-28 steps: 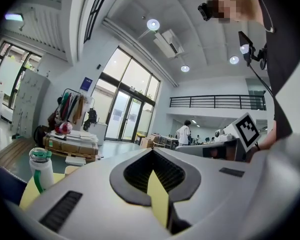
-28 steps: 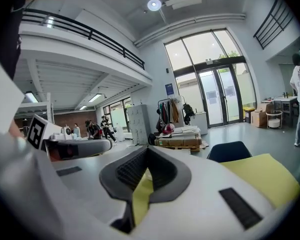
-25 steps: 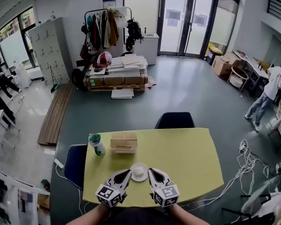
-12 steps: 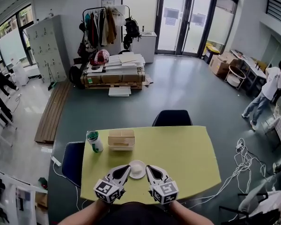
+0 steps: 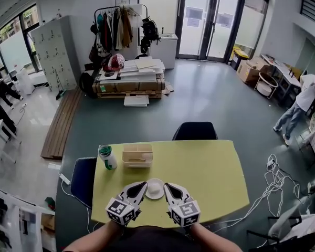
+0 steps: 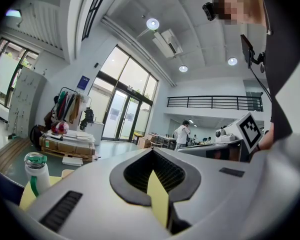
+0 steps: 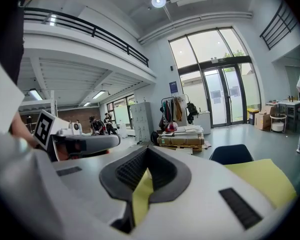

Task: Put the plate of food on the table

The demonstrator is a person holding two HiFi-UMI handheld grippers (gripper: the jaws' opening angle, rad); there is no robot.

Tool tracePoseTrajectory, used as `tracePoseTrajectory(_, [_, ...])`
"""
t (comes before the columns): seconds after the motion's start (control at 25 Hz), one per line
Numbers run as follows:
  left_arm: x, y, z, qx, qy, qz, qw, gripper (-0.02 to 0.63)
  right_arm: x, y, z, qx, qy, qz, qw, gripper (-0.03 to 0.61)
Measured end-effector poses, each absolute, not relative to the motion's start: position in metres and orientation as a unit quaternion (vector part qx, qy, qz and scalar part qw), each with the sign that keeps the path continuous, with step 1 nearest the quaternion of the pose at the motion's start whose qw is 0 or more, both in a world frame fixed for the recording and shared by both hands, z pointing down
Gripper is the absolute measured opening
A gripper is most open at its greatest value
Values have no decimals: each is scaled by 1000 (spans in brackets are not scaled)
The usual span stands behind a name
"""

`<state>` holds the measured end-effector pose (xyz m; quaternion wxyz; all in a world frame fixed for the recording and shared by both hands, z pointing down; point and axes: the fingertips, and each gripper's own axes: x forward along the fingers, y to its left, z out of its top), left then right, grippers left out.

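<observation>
On the yellow counter (image 5: 210, 177), in the head view, a small white plate of food (image 5: 155, 188) sits near the front edge. The left gripper (image 5: 140, 187) and the right gripper (image 5: 168, 187) flank it, their tips at its rim on either side. Whether they touch it, or whether the plate rests fully on the surface, cannot be told at this size. A green-lidded bottle (image 5: 107, 158) and a wooden tray (image 5: 137, 155) stand behind, apart from the plate. The plate looks light, stiff and breakable, its rim likely slippery and its load free to slide. It is probably best taken at opposite edges and kept level.

Along the left gripper view, the fingers (image 6: 90, 204) are clenched together with nothing between them. Only a sliver of yellow counter shows through the seam, and the plate is out of sight.

Along the right gripper view, the fingers (image 7: 210, 194) are likewise pressed closed and empty, with the left gripper visible beside them.
</observation>
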<state>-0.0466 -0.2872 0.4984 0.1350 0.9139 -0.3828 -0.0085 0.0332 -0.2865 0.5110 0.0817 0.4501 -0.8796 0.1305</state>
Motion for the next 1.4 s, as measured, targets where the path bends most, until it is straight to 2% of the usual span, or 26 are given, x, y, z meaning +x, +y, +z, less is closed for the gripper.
tracePoseTrajectory(1.4, [-37,-270,526,913,-380,11,147,8,40,-283,530,467,-869,142,75,12])
